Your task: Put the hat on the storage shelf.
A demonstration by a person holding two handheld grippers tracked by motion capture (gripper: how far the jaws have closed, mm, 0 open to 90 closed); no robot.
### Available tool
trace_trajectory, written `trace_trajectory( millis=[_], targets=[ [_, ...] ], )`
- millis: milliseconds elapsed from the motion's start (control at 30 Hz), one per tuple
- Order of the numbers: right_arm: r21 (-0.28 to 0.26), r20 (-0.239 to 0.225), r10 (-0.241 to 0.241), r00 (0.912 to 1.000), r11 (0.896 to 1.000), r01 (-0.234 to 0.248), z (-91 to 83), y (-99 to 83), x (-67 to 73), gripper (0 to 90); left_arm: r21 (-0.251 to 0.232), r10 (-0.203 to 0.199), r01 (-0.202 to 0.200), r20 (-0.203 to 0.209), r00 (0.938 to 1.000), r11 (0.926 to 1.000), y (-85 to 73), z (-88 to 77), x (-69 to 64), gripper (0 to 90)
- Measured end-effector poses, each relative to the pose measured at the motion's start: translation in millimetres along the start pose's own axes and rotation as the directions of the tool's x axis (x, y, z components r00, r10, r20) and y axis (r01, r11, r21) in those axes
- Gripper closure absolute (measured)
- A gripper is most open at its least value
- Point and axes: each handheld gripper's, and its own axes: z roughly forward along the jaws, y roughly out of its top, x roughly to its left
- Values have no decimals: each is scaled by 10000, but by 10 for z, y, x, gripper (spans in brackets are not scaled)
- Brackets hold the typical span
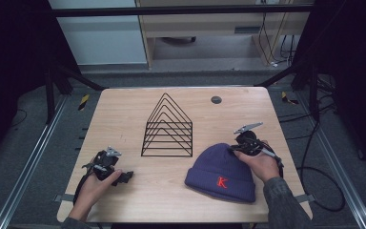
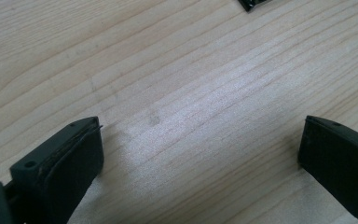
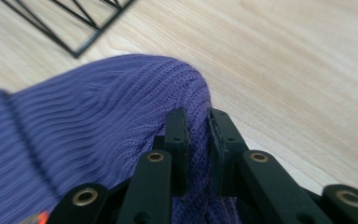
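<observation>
A purple knit beanie (image 1: 223, 171) with a red letter K lies on the wooden table (image 1: 124, 119), front right. My right gripper (image 1: 236, 147) sits at the beanie's crown, held by a hand. In the right gripper view its jaws pinch a fold of the purple beanie (image 3: 121, 121), so the right gripper (image 3: 198, 123) is shut on the cloth. My left gripper (image 1: 126, 176) rests low at the front left, held by the other hand. In the left gripper view its jaws stand wide apart over bare wood, and the left gripper (image 2: 200, 140) holds nothing.
A black wire rack (image 1: 167, 128) shaped like stacked triangles stands in the middle of the table, just left of the beanie; its corner (image 3: 74, 28) lies close beyond the cloth. A small dark round disc (image 1: 216, 99) sits near the far edge.
</observation>
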Motion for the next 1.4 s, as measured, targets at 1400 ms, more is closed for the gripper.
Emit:
trace_trajectory(
  millis=[1400],
  targets=[
    [-3388,358,-2085,9774,9175,2082,-1584,916,380,805,-3060,1807,-1429,988,9786,9412,741,-935,-208,93]
  ],
)
